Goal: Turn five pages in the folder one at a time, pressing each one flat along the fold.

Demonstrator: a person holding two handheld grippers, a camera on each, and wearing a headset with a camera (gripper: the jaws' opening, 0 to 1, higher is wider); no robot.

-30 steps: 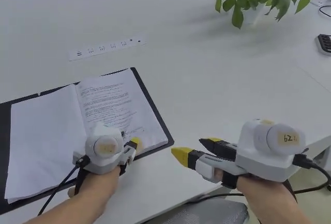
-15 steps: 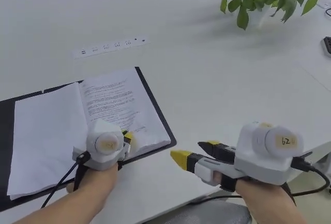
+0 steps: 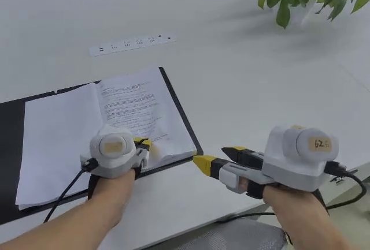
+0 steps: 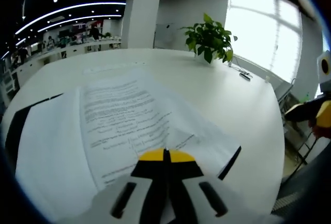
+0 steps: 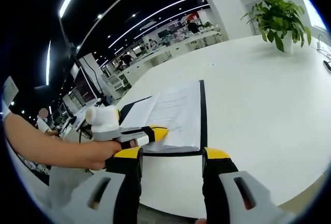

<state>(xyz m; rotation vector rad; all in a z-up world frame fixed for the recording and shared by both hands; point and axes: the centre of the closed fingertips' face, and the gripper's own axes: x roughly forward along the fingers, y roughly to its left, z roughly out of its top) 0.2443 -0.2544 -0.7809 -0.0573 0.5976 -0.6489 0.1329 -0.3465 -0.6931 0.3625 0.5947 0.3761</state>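
One open black folder [image 3: 8, 146] of white printed pages [image 3: 136, 108] lies near the front edge of the white tabletop [image 3: 248, 77], with broad bare surface to its right and beyond it. Of the two white, yellow-tipped grippers, the left gripper [image 3: 144, 144] sits at the right page's lower corner, jaws closed tip to tip; whether they pinch paper cannot be told. The right gripper [image 3: 218, 156] hovers just right of the folder, jaws wide apart and empty.
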